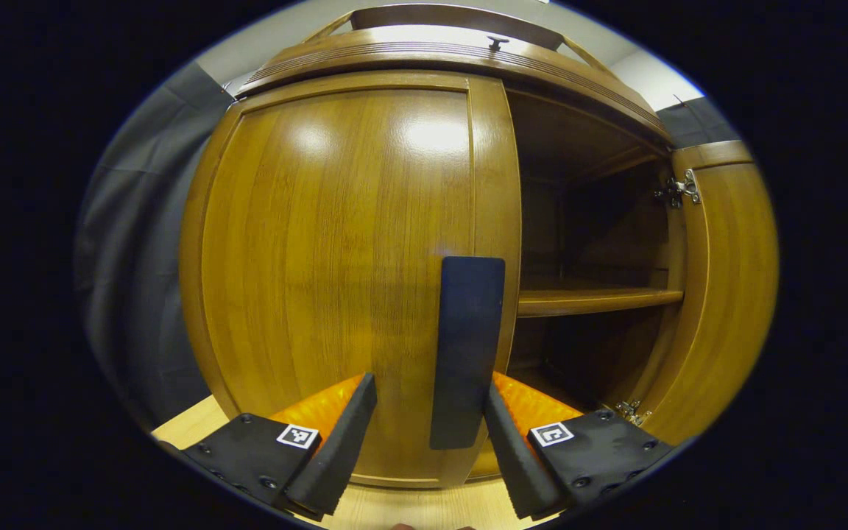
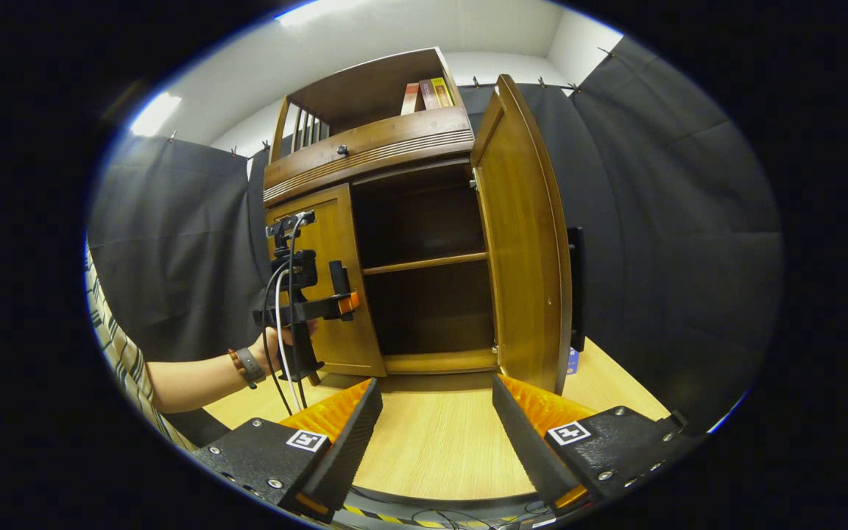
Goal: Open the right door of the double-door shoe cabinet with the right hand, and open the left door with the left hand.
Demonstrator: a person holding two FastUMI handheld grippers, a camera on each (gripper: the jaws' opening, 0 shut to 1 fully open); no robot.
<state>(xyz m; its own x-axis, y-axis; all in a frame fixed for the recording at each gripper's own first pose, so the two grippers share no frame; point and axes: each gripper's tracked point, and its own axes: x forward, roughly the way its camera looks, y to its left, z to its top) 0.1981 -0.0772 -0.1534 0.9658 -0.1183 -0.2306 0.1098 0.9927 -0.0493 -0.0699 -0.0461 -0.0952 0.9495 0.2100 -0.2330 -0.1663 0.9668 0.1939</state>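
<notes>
The left gripper [image 1: 430, 434] points straight ahead with its jaws spread wide, and nothing is pinched between the fingers [image 1: 336, 442]. Seen from the right gripper view, it [image 2: 343, 291] is held upright by a hand [image 2: 280, 346] on its grip, the bare forearm reaching in from the left with a band at the wrist. The right gripper [image 2: 435, 427] sits low and level, its jaws likewise wide apart and holding nothing.
</notes>
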